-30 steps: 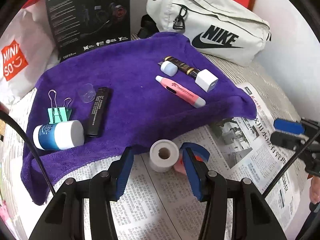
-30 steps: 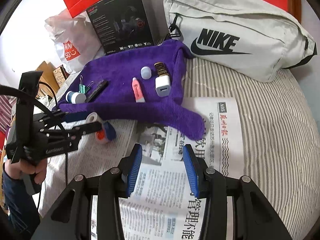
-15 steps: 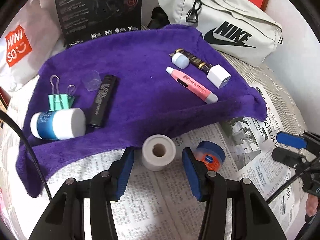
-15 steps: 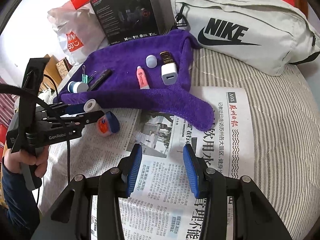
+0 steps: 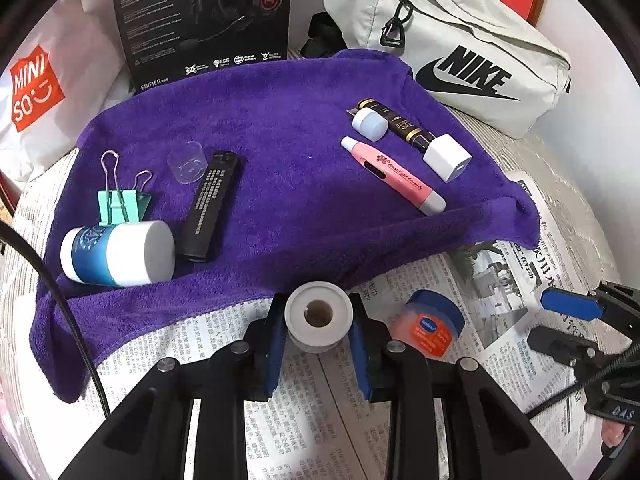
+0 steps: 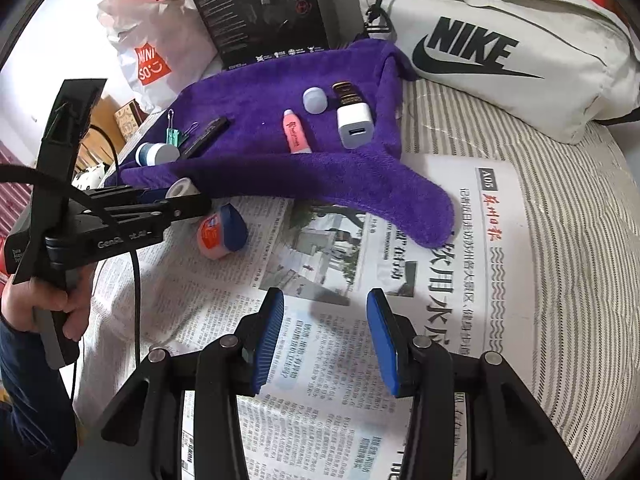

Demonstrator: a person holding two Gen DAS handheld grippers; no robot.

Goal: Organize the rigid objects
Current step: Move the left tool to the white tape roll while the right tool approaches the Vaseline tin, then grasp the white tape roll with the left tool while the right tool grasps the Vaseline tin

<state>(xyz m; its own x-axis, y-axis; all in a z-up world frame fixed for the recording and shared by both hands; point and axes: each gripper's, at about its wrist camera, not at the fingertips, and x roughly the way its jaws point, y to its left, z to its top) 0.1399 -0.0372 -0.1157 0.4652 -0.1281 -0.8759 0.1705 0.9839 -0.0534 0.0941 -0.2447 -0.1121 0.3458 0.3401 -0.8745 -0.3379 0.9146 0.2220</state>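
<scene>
A white tape roll point(image 5: 319, 316) lies on its side on the newspaper at the towel's near edge, its hole facing the left wrist camera, between the left gripper's blue pads. Just right of it, an orange jar with a blue lid point(image 5: 430, 328) lies tilted on the newspaper. On the purple towel lie a pink pen point(image 5: 394, 176), a white charger point(image 5: 447, 157), a dark tube point(image 5: 394, 124), a pale blue cap point(image 5: 370, 124), a black stick point(image 5: 210, 206), a clear cup point(image 5: 188, 162), a green clip point(image 5: 120, 202) and a blue-and-white bottle point(image 5: 118, 252) on its side.
</scene>
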